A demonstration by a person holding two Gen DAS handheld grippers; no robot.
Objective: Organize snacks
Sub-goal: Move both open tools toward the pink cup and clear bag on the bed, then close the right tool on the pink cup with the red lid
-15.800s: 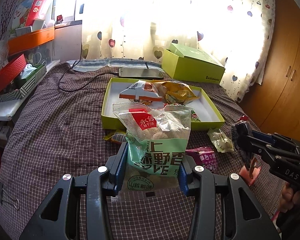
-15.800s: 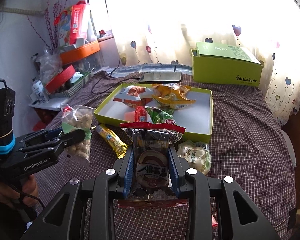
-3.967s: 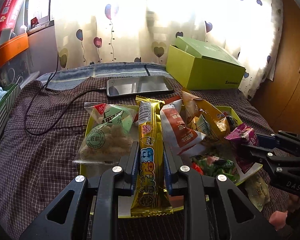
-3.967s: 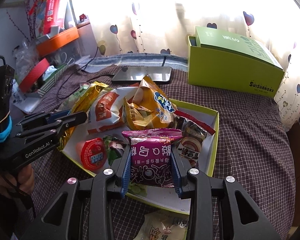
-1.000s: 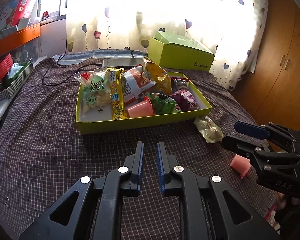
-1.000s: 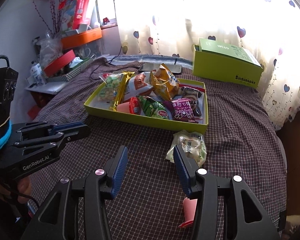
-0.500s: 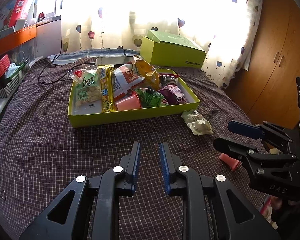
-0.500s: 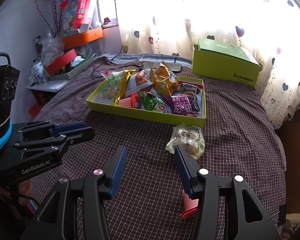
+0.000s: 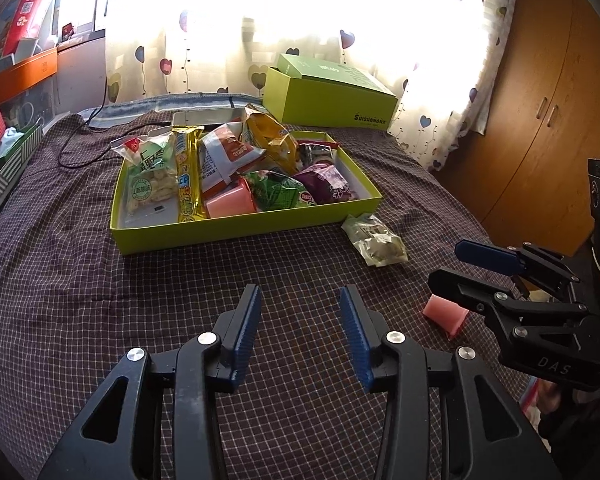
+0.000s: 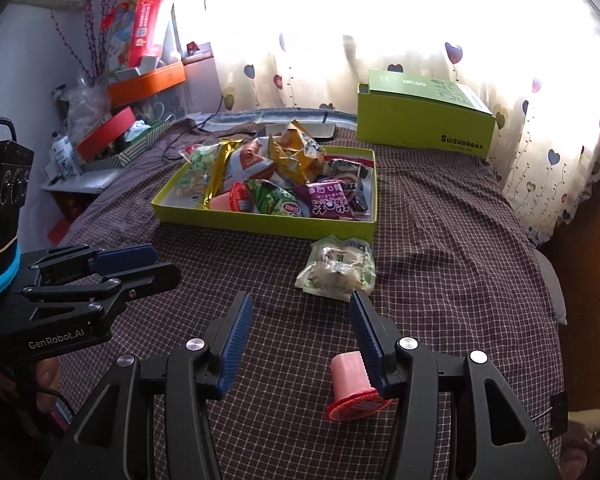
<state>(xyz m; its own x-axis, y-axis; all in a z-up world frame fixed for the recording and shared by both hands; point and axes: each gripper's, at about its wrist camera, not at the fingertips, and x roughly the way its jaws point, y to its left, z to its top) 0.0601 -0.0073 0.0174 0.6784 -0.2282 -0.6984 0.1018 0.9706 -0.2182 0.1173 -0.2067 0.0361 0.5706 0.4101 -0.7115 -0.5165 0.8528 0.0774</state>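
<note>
A yellow-green tray (image 9: 236,232) (image 10: 260,222) sits on the checked bedspread, packed with several snack bags. In front of its right corner lies a pale green packet (image 9: 374,236) (image 10: 338,268). A pink jelly cup (image 9: 446,316) (image 10: 352,380) lies on its side nearer to me. My left gripper (image 9: 299,296) (image 10: 164,264) hovers over bare cloth short of the tray; its jaws are opening and nothing is between them. My right gripper (image 10: 300,300) (image 9: 446,264) stands open and empty. The cup lies just inside its right finger and the packet just beyond its fingertips.
A green lidded box (image 9: 328,96) (image 10: 424,120) stands behind the tray by the curtain. A phone (image 9: 208,118) with a cable lies at the tray's far edge. Cluttered shelves (image 10: 132,120) line the left, and a wooden wardrobe (image 9: 540,120) the right.
The left gripper's jaws went from shut to wide apart. The right gripper edged slightly forward, towards the pale packet, and its jaws widened a little. Nothing on the bed moved.
</note>
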